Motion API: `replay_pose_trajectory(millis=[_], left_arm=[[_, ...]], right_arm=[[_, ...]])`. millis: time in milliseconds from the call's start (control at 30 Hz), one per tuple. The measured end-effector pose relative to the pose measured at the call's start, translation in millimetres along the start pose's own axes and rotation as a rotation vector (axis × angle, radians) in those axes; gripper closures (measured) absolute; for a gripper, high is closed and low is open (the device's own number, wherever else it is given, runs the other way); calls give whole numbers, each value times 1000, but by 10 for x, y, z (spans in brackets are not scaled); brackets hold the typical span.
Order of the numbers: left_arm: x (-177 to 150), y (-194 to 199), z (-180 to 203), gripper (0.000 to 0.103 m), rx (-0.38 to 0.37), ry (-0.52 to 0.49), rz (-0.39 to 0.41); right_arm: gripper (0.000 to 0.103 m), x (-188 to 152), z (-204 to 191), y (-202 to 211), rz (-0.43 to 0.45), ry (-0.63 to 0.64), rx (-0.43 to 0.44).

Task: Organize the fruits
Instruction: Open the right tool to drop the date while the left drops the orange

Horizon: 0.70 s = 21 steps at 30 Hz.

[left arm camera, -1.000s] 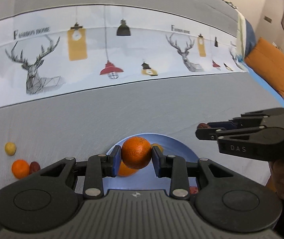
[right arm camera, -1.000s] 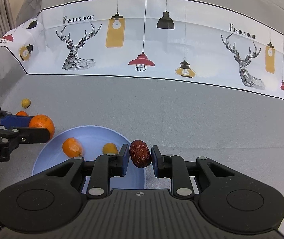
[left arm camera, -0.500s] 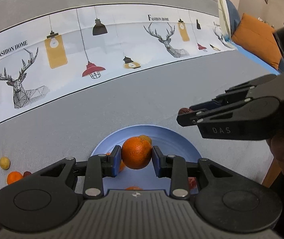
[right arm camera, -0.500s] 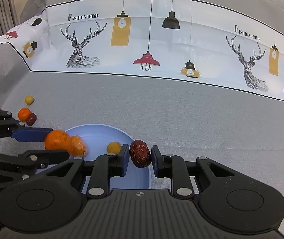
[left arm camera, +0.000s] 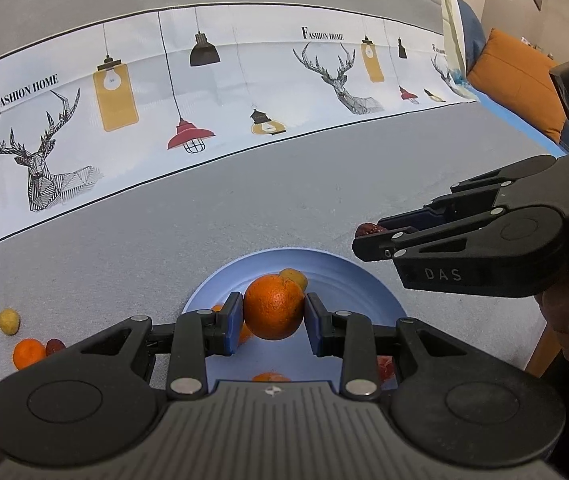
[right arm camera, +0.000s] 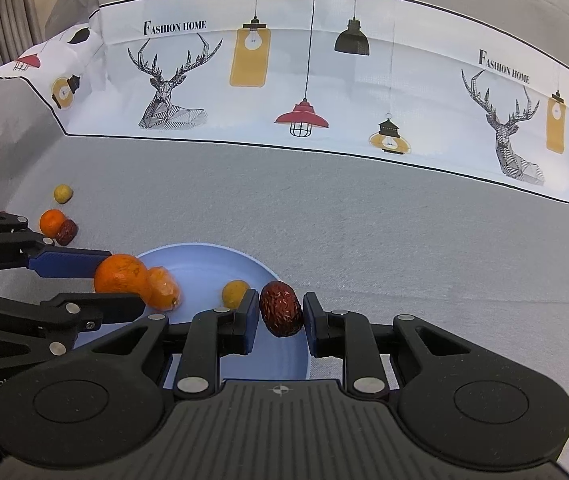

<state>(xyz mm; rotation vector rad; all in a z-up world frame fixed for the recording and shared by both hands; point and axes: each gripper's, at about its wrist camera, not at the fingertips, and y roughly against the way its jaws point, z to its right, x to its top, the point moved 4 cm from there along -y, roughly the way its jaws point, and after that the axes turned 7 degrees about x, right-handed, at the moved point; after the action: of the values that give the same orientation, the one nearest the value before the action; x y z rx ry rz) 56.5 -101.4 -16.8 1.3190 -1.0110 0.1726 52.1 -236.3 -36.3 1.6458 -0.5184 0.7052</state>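
Hovering over the plate (left arm camera: 348, 280), the left tongs (left arm camera: 273, 314) clamp an orange (left arm camera: 274, 307) while the right tongs (right arm camera: 280, 309) pinch a date (right arm camera: 281, 308) above the near rim. Released from this height, either fruit could bounce or roll off onto the table (right arm camera: 364, 220). Since a second ago the left tongs have rolled slightly, now further over the plate

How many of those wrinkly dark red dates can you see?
2: one date clamped in the right hand-held gripper over the blue plate's edge, one date on the cloth touching a small orange. Others may be hidden.
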Motion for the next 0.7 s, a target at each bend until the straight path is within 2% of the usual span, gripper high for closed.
replay_pose_trajectory(millis=[700], left_arm=[[6, -16, 27, 67, -9, -5, -7]], right_arm=[[78, -9, -42, -35, -14, 15, -3]])
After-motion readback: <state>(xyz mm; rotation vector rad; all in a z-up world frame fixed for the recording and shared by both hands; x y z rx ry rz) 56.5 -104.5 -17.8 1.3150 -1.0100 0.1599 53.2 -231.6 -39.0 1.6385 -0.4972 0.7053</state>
